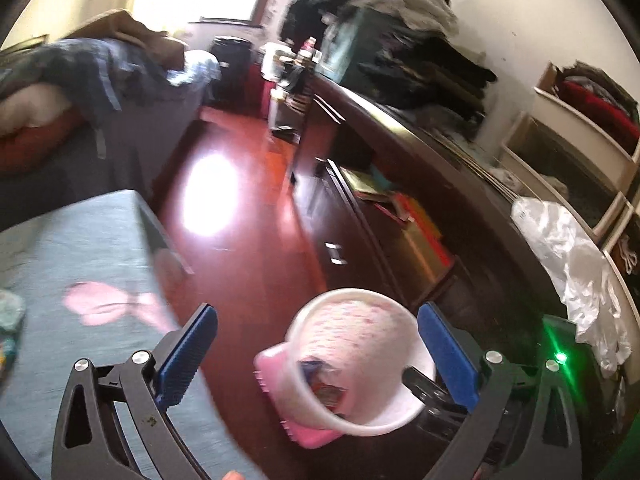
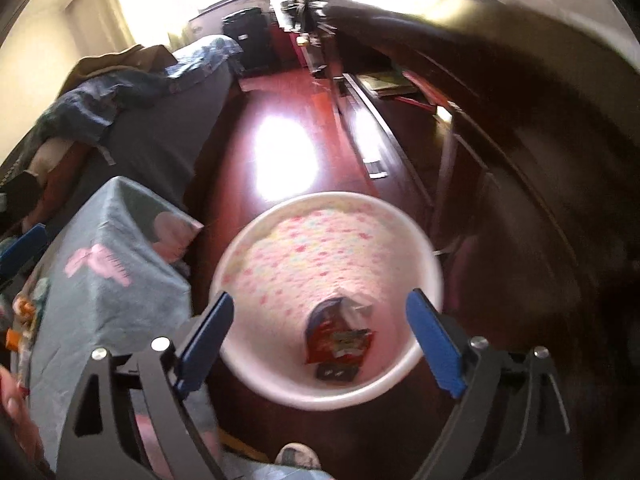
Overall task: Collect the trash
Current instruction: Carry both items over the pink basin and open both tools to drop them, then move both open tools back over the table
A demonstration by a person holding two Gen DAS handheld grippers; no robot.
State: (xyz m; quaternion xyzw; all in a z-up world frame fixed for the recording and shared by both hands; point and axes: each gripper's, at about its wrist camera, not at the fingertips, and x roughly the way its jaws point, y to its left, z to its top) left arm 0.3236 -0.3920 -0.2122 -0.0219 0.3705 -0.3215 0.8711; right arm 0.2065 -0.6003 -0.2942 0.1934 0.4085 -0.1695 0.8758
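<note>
The small bin (image 2: 326, 300), white-rimmed with a dotted pink liner, stood on the dark red floor (image 2: 280, 120) in the aisle between the bed corner (image 2: 120, 264) and the long dark cabinet (image 2: 500, 168), probably set there so that trash from either side could be dropped straight in. A red snack wrapper (image 2: 338, 340) already lay at its bottom with a darker scrap beside it, so the collecting seemed partly done. The right claw (image 2: 320, 340) hung directly above the bin's mouth, tilted down, its blue pads spread wide and holding nothing; that pose suits a drop just made, though this is only a judgement. The left claw (image 1: 316, 356) hovered lower and to one side, over the floor by the bed's edge, likewise released and empty, with the bin (image 1: 356, 360) and a pink dustpan-like piece (image 1: 288, 400) touching it between its pads in view. On the cabinet top, near its edge, a crumpled clear plastic bag (image 1: 568, 256) looked like a likely next piece of trash.
</note>
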